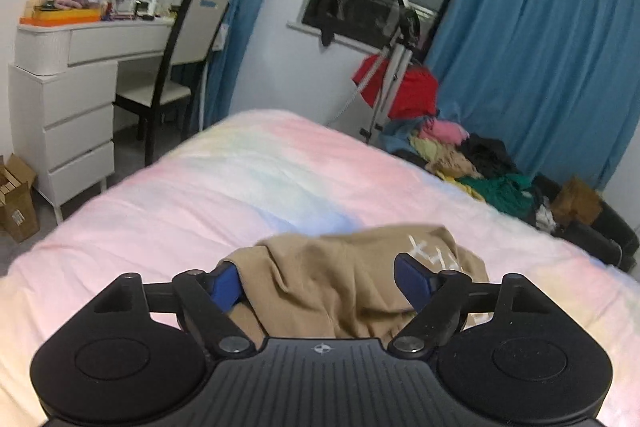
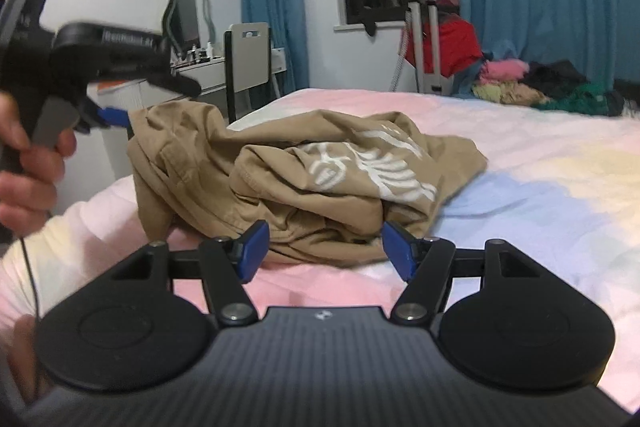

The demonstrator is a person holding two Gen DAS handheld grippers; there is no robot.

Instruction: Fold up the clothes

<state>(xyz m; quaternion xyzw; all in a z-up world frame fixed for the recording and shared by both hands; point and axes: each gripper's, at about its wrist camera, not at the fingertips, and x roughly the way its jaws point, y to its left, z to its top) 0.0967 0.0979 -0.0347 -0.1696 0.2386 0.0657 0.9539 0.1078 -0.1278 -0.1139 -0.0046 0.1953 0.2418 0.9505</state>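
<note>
So there's a crumpled tan shirt [image 2: 304, 183] with a white print on it, sitting in a heap on the bed [image 2: 540, 179], which has a pastel pink, blue and yellow cover. The left gripper [image 1: 320, 283] is spread wide with tan fabric bunched up between its blue fingers [image 1: 412, 281], but the pads don't look like they're squeezing it, so I'd call it released. From the right wrist view you can see that same gripper off to the left, held in a hand [image 2: 30, 167], with its blue tip right at the raised upper-left edge of the shirt. The right gripper [image 2: 320, 247] sits low just in front of the near edge of the heap, partly spread, with its fingers [image 2: 254, 247] either side of the fabric edge and not clamped on anything as far as I can see. Behind the bed there's a white dressing table [image 1: 80, 67] with a mirror and clutter on top, a dark chair [image 1: 176, 67] tucked against it, blue curtains [image 1: 540, 47] around a dark window, and a pile of mixed clothes [image 1: 480, 163] off the far side of the bed.
</note>
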